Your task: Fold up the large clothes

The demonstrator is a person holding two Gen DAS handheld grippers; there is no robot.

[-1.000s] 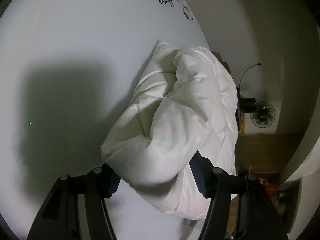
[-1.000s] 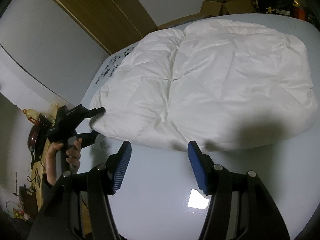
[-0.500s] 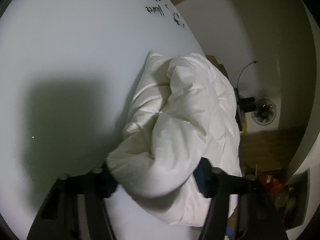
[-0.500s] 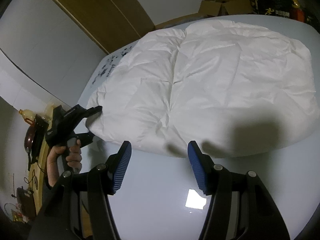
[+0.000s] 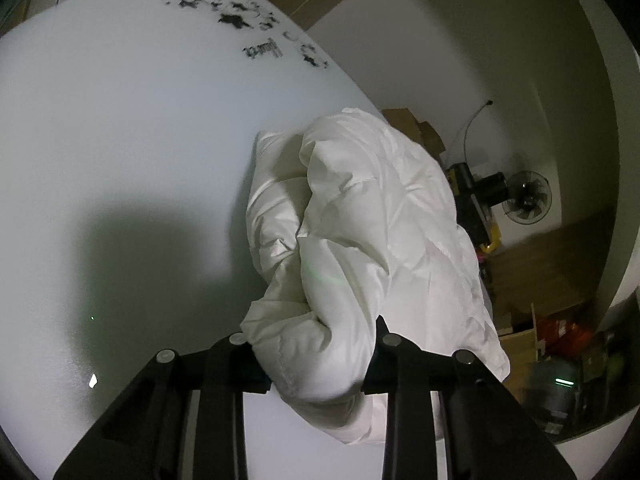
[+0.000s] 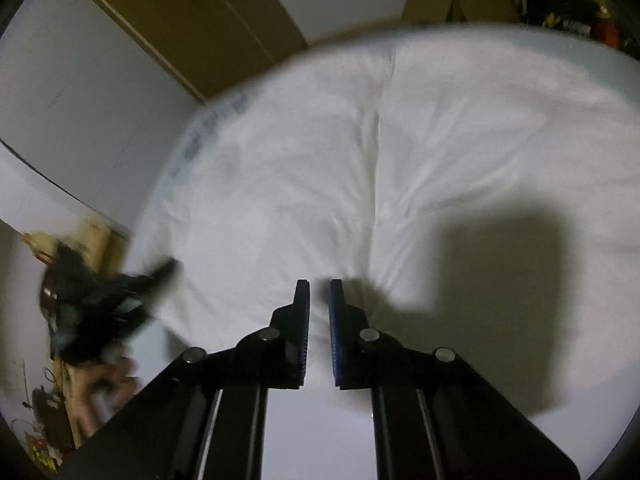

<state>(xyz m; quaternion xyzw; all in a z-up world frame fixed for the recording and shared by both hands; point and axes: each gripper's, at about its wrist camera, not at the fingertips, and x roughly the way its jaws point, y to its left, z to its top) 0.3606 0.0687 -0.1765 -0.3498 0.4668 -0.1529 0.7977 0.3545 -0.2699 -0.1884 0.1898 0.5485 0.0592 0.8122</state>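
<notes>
A white padded garment (image 5: 360, 248) lies on a pale table (image 5: 120, 160). My left gripper (image 5: 316, 356) is shut on a thick bunched corner of it, and the cloth bulges out between the fingers. In the right wrist view the garment (image 6: 400, 152) spreads wide across the table. My right gripper (image 6: 319, 312) is shut on the garment's near edge, with only a narrow gap between the blue pads. The left gripper (image 6: 108, 296) shows blurred at the garment's left corner, held by a hand.
Black printed marks (image 5: 264, 36) are on the table's far part. A fan (image 5: 524, 196) and cardboard boxes (image 5: 416, 124) stand beyond the table edge. A wooden door (image 6: 192, 20) and boxes (image 6: 452, 4) are behind the table.
My right gripper moved forward onto the garment's near edge and closed from wide open. My left gripper closed tighter on the bunched corner and lifted it.
</notes>
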